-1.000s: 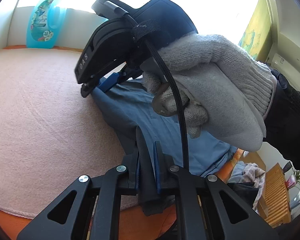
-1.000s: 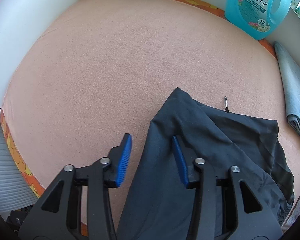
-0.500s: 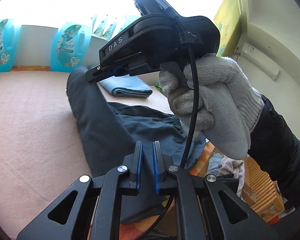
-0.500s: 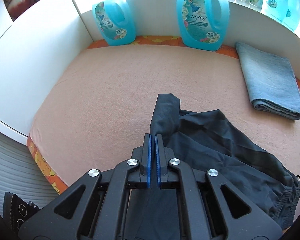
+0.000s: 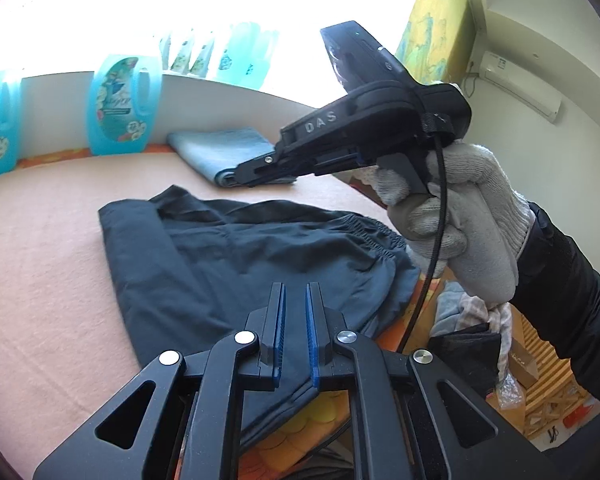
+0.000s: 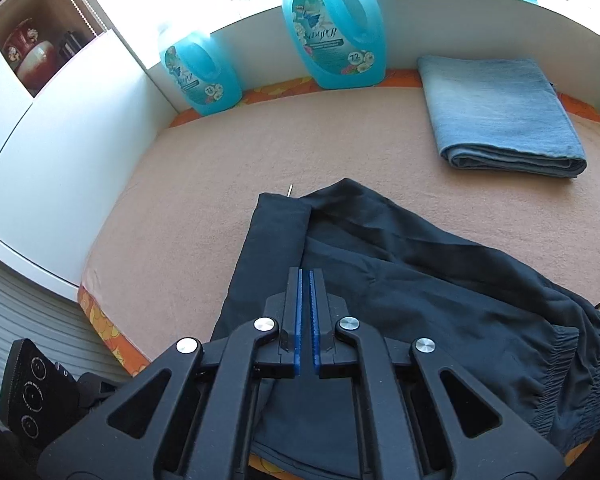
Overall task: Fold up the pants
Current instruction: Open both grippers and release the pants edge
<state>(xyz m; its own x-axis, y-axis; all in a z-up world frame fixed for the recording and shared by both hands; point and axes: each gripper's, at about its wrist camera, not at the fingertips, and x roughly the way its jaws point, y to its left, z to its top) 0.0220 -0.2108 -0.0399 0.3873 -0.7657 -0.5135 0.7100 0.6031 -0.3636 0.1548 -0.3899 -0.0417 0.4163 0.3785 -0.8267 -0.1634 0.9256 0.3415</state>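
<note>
Dark pants lie rumpled on the peach-covered tabletop, both tongs held above their near edge.

At far left two blue detergent bottles stand against the white wall. The left tongs show a narrow gap between the blue pads, nothing pinched, fabric lying beneath. The right tongs, held by a gloved hand, are almost closed with only a slit between the pads and no cloth in it. To the right, well apart from the pants, rests a folded light-blue towel.
</note>
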